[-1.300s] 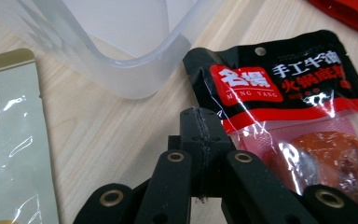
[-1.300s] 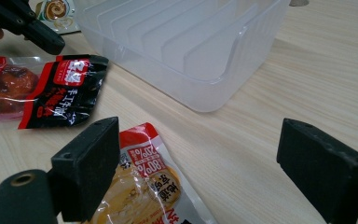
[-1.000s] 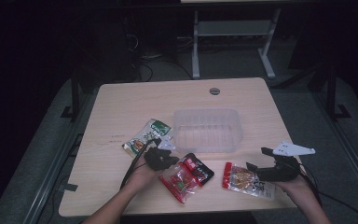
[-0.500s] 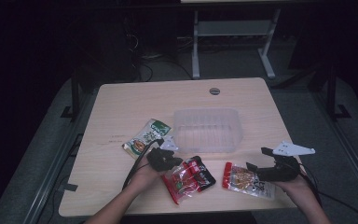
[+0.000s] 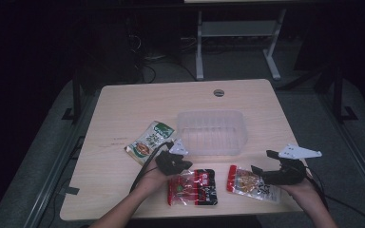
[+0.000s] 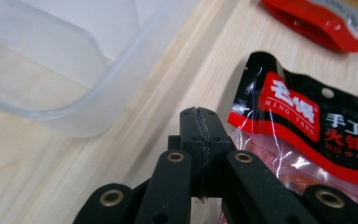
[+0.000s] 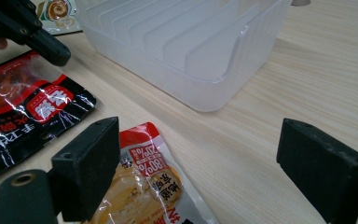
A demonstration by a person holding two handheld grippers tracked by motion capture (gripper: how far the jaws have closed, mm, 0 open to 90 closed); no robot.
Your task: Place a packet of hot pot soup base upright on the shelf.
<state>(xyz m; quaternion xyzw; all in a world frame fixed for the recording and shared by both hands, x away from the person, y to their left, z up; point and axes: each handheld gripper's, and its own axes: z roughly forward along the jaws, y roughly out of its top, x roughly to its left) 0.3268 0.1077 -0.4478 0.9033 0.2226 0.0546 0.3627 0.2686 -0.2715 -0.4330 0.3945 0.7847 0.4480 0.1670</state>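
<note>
resting on the tabletop (image 5: pixel 123 99), the clear plastic bin (image 5: pixel 212 131) had snack packets beside it. near it, left tool (image 6: pixel 199 122) was pressed together over the red-black packet (image 5: pixel 193 187); right tool (image 7: pixel 205 163) gaped apart above the orange packet (image 7: pixel 142 196).

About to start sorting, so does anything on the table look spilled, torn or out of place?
Nothing stands out. Three sealed snack packets lie flat on the table beside the upright clear container.
</note>
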